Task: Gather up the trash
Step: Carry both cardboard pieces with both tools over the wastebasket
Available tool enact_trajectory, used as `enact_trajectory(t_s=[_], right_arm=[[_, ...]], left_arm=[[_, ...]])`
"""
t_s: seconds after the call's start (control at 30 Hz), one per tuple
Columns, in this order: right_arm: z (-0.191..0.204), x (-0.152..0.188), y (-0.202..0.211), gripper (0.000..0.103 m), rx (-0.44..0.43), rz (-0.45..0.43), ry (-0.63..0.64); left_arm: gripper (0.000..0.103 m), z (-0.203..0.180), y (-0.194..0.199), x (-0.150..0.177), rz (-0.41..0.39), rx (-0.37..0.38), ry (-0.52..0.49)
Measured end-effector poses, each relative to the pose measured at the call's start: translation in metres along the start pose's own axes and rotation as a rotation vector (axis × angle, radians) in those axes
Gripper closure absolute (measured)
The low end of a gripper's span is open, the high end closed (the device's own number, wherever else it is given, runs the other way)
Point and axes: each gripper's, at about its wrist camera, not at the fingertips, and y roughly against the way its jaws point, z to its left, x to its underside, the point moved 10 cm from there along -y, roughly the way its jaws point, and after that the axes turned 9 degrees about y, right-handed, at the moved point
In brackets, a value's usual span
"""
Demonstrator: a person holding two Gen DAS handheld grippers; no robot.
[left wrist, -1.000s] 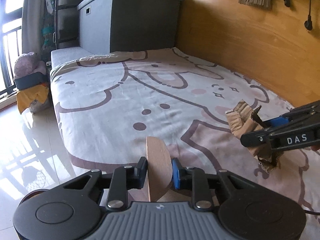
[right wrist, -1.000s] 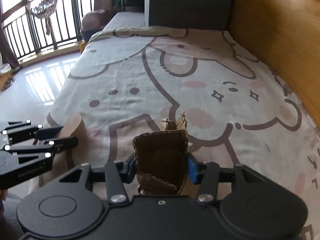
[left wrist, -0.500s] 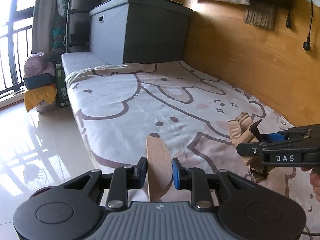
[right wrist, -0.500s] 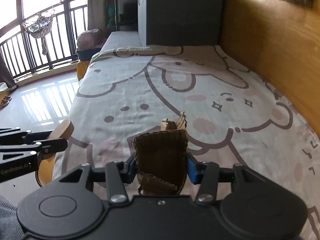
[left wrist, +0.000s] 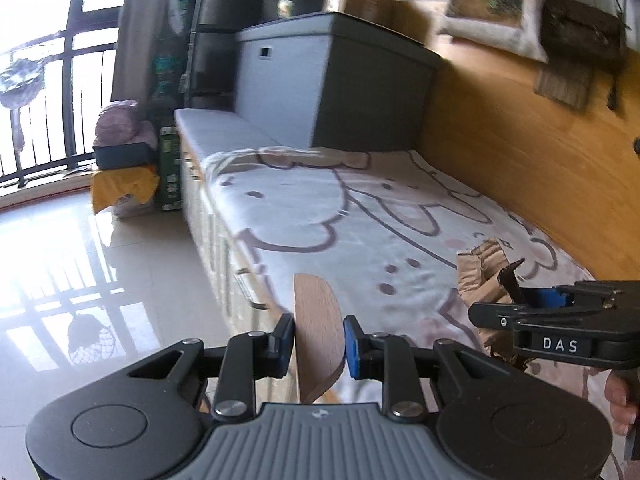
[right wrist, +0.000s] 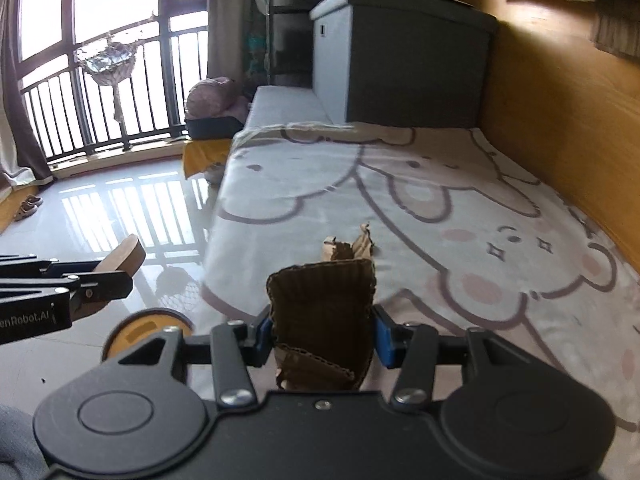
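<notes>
My left gripper (left wrist: 319, 339) is shut on a flat wooden piece with a rounded top (left wrist: 318, 332), held upright over the bed's near edge. In the right wrist view the same wooden piece (right wrist: 122, 258) sticks out of the left gripper (right wrist: 100, 280) at the left, above the floor. My right gripper (right wrist: 323, 330) is shut on a crumpled piece of brown corrugated cardboard (right wrist: 322, 300), lifted above the blanket. The left wrist view shows that cardboard (left wrist: 482, 276) in the right gripper (left wrist: 516, 300) at the right, with part of a hand (left wrist: 618, 400) below it.
The bed carries a pale cartoon-print blanket (left wrist: 320, 216) along a wooden wall (left wrist: 520, 140). A grey storage box (left wrist: 336, 80) stands at the bed's far end. Glossy tiled floor (left wrist: 80, 280) lies left, with bags and a yellow cloth (left wrist: 120, 188) by the window railing. A round yellow-topped object (right wrist: 146, 330) sits on the floor.
Both grippers have pulled back and risen from the bed, toward the floor side, each keeping its load. More floor and the upper wall have come into view.
</notes>
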Motion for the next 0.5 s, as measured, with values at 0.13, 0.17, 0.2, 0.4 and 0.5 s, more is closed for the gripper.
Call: enact_trajectory(t_s=[0.13,0.17,0.2,0.4,0.5], right_arm=[[0.028,-0.013,-0.005,0.053,-0.025,-0.015,0.015],[0.036,-0.016,-0.007,0.053,-0.034,-0.018,0.018],[0.044,-0.018,-0.009,0.053,-0.043,-0.021,0.020],[0.092,-0.035,-0.021,0.053,-0.100,-0.031,0.037],[0.115,-0.042,-0.029,0.053,-0.127,-0.032,0.045]], left_arm=[[0.076,0.030,0.011,-0.006,-0.014,-0.027,0.031],[0.076,0.037,0.014,-0.007,-0.017,-0.035,0.038],[0.076,0.044,0.017,-0.008,-0.020,-0.043,0.044],[0.076,0.091,0.031,-0.013,-0.042,-0.108,0.072],[0.076,0.115,0.035,-0.014,-0.044,-0.139,0.093]])
